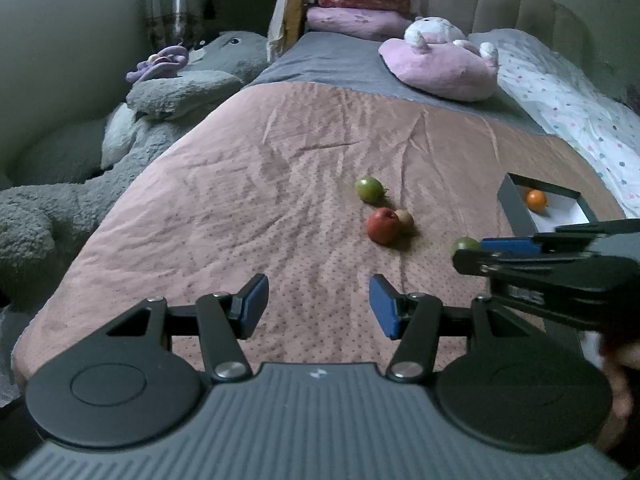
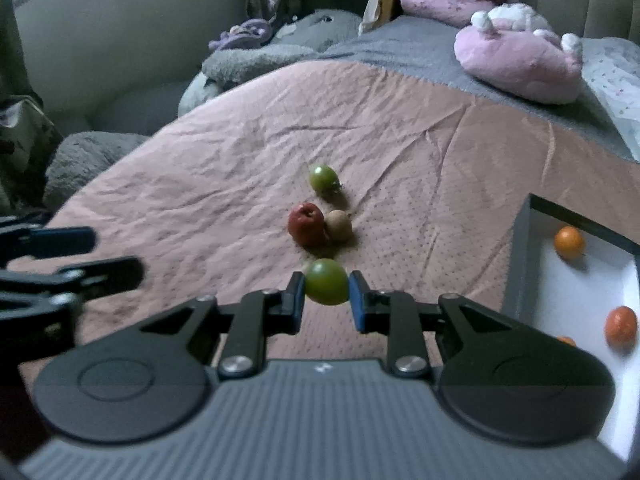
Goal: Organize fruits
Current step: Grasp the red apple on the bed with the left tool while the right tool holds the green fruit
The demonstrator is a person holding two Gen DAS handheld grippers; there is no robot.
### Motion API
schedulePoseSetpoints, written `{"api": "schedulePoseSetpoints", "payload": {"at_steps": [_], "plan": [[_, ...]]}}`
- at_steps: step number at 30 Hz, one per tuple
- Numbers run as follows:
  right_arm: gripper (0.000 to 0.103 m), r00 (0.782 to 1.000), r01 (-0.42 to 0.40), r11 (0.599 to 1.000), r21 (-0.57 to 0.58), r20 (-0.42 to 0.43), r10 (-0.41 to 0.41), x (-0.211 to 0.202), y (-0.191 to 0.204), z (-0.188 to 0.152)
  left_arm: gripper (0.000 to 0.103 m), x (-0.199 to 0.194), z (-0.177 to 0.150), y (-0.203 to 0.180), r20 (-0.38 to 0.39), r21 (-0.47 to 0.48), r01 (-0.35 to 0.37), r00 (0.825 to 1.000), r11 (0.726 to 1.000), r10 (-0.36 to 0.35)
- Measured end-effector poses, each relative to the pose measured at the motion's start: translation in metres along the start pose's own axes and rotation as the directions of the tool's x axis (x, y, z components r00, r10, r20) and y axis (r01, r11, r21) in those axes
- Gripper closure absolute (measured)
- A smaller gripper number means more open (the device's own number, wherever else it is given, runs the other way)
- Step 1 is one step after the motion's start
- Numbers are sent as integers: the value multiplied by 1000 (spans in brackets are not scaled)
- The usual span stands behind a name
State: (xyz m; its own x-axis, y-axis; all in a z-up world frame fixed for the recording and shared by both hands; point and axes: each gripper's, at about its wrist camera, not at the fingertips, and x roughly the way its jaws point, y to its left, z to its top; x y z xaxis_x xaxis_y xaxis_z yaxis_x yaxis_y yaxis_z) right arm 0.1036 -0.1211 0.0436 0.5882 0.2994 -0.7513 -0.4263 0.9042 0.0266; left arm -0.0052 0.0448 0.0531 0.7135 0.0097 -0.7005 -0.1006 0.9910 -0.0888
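Observation:
My right gripper point(image 2: 326, 294) is shut on a green fruit point(image 2: 327, 282) and holds it just above the pink bedspread; the fruit also shows in the left wrist view point(image 1: 465, 245), at the right gripper's tips. Beyond it lie a red apple point(image 2: 306, 224) touching a small brown fruit point(image 2: 339, 226), and a second green fruit point(image 2: 323, 178). A dark box with a white floor point(image 2: 520, 264) at the right holds orange fruits point(image 2: 569, 242), point(image 2: 620, 326). My left gripper point(image 1: 318, 306) is open and empty above the bedspread, short of the red apple point(image 1: 383, 225).
The pink bedspread point(image 1: 240, 200) covers the bed. A large grey plush point(image 1: 60, 208) lies along its left edge. A pink plush point(image 1: 444, 60) and stacked pillows point(image 1: 356, 4) sit at the far end. A dotted white quilt point(image 1: 568, 104) lies at the right.

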Motion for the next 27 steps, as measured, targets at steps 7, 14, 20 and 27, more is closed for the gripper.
{"api": "schedulePoseSetpoints", "payload": {"at_steps": [7, 14, 20, 27], "plan": [[76, 997, -30, 1000, -9, 69, 30, -54, 3, -11, 41, 16, 2, -10, -13, 39, 20, 1000, 999, -20], [77, 992, -30, 999, -22, 120, 32, -94, 3, -19, 41, 34, 9, -25, 2, 64, 56, 998, 996, -56], [77, 989, -15, 1000, -24, 146, 18, -116, 0, -25, 41, 59, 20, -38, 21, 93, 77, 997, 993, -80], [77, 987, -13, 1000, 3, 158, 13, -132, -9, -30, 43, 97, 29, -49, 11, 136, 96, 995, 986, -99]]}}
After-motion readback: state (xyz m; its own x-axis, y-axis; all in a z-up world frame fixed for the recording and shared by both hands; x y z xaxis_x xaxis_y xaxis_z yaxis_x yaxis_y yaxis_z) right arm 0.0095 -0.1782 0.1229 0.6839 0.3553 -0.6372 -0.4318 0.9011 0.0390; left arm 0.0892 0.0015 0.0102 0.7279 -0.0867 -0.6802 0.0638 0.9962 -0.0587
